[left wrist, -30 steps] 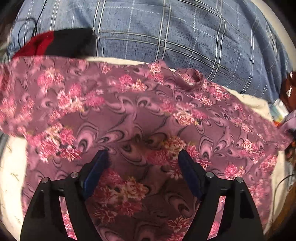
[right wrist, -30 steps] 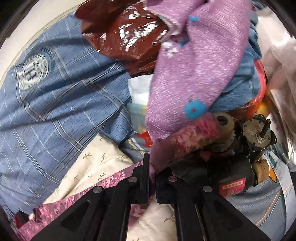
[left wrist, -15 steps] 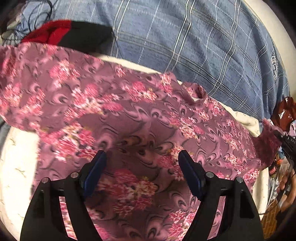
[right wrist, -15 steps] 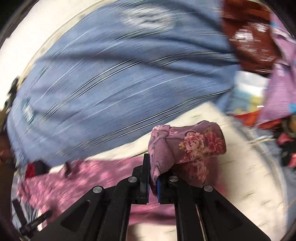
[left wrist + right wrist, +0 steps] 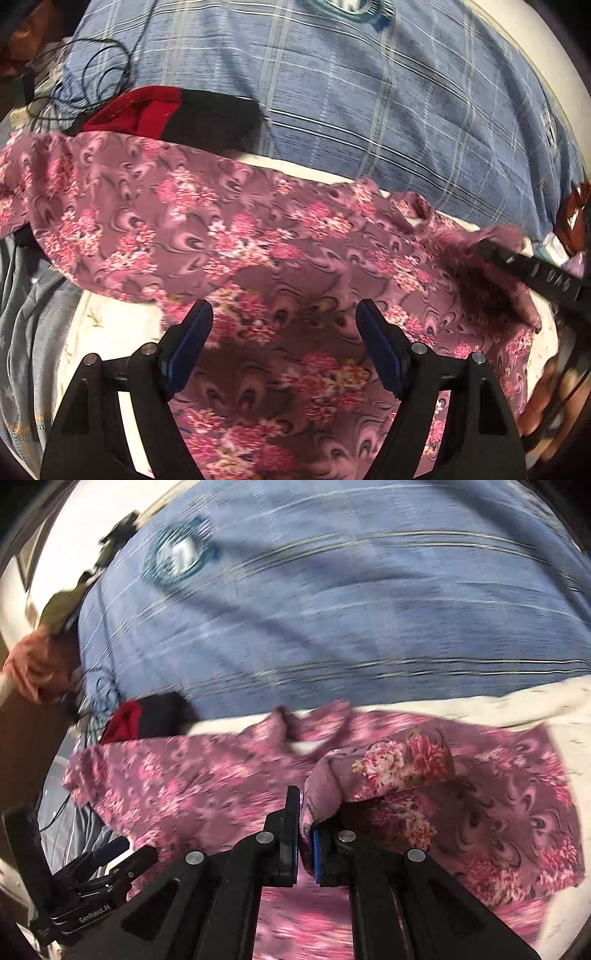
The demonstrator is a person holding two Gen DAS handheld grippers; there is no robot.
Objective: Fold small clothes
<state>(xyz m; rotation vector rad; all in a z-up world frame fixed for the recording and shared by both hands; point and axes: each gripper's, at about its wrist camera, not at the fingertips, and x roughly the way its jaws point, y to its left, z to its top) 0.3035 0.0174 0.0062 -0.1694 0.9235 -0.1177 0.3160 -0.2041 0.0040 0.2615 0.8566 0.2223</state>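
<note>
A mauve garment with pink flowers (image 5: 236, 236) lies spread over a cream sheet (image 5: 110, 325). My left gripper (image 5: 284, 343) hovers just above its near part, jaws wide apart and nothing between them. My right gripper (image 5: 306, 834) is shut on a corner of the same floral garment (image 5: 207, 775), and the pinched cloth (image 5: 399, 764) curls back over the rest. In the left wrist view the right gripper (image 5: 491, 247) comes in from the right edge, carrying that corner over the garment. The left gripper (image 5: 107, 860) shows at the lower left of the right wrist view.
A blue plaid cover (image 5: 369, 96) bulges behind the garment. A red and black cloth (image 5: 166, 110) and a loop of black cable (image 5: 103, 70) lie at the back left. Grey fabric (image 5: 26, 314) hangs at the left edge. A hand (image 5: 550, 391) grips the right tool.
My right gripper swept leftward from the cluttered pile, dragging the garment's corner over the spread cloth. The left gripper drew back a little and stayed open.
</note>
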